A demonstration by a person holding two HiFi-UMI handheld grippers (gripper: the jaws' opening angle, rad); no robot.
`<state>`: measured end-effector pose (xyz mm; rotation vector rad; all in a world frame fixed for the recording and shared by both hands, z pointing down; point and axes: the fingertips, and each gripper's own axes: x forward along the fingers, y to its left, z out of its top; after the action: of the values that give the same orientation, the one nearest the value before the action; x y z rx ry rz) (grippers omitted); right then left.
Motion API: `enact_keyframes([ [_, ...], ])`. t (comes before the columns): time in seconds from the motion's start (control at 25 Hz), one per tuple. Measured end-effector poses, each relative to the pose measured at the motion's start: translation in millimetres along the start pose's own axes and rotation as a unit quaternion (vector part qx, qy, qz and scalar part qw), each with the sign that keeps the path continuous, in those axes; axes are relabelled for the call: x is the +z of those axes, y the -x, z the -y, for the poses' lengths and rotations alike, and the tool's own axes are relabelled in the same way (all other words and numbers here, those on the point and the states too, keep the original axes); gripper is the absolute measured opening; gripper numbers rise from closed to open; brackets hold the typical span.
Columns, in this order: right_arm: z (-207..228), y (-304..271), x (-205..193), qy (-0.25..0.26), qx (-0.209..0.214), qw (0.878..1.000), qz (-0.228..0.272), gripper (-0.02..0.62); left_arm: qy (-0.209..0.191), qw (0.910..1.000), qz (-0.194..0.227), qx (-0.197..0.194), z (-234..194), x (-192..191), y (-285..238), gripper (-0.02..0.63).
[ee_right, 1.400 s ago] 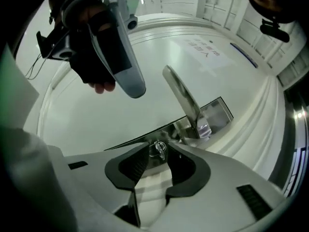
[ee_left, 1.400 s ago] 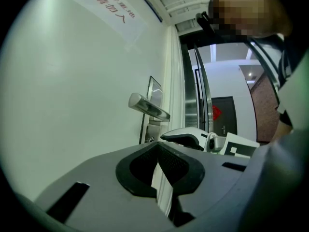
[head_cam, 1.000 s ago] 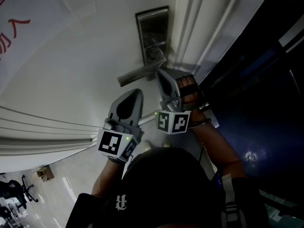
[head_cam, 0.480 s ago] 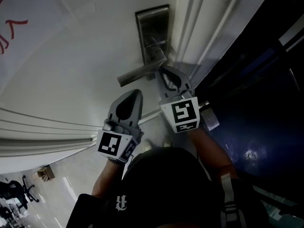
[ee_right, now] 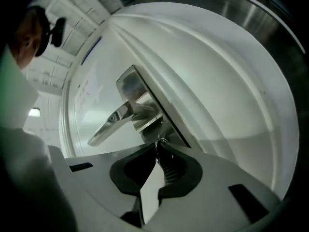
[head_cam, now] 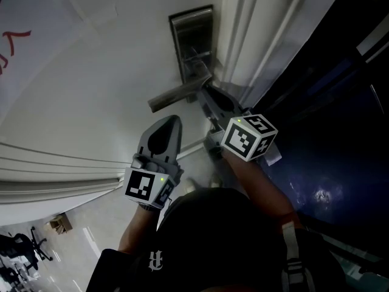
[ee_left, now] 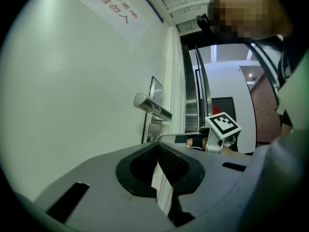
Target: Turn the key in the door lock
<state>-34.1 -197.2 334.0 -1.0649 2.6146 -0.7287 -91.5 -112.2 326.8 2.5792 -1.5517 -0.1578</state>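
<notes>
White door (head_cam: 91,90) panelling fills the head view, with a metal lock plate (head_cam: 191,35) and lever handle (head_cam: 176,95) set at upper centre. Just under the handle, the right gripper (head_cam: 205,92) is held at the lock, its jaws pinched on the key (ee_right: 160,140), of which only a glint is seen. Lower left of the handle, the left gripper (head_cam: 173,120) is held clear, its jaws together on nothing.

Door lock (head_cam: 193,38): a tall brushed-metal plate set upright at the edge of a white door (head_cam: 91,84), its lever handle (head_cam: 176,96) jutting out sideways. Beneath the lever, the key (ee_right: 161,141) shows only as a small metal glint, pinched at the tips of the right claw (ee_right: 157,147).
</notes>
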Motion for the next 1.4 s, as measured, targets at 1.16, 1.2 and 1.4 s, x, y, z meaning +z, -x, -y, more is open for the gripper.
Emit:
enact_keyframes([
  [1.16, 9, -1, -7, -0.506, 0.163, 0.846, 0.043, 0.041, 0.003, 1.0, -0.003, -0.005, 0, -1, -3, 0.006],
  [1.2, 9, -1, -7, -0.51, 0.172, 0.842, 0.046, 0.047, 0.003, 1.0, -0.003, -0.005, 1, -1, -3, 0.006],
  [1.4, 9, -1, -4, -0.504, 0.185, 0.841, 0.062, 0.054, 0.002, 1.0, -0.002, -0.001, 0, -1, -1, 0.006],
])
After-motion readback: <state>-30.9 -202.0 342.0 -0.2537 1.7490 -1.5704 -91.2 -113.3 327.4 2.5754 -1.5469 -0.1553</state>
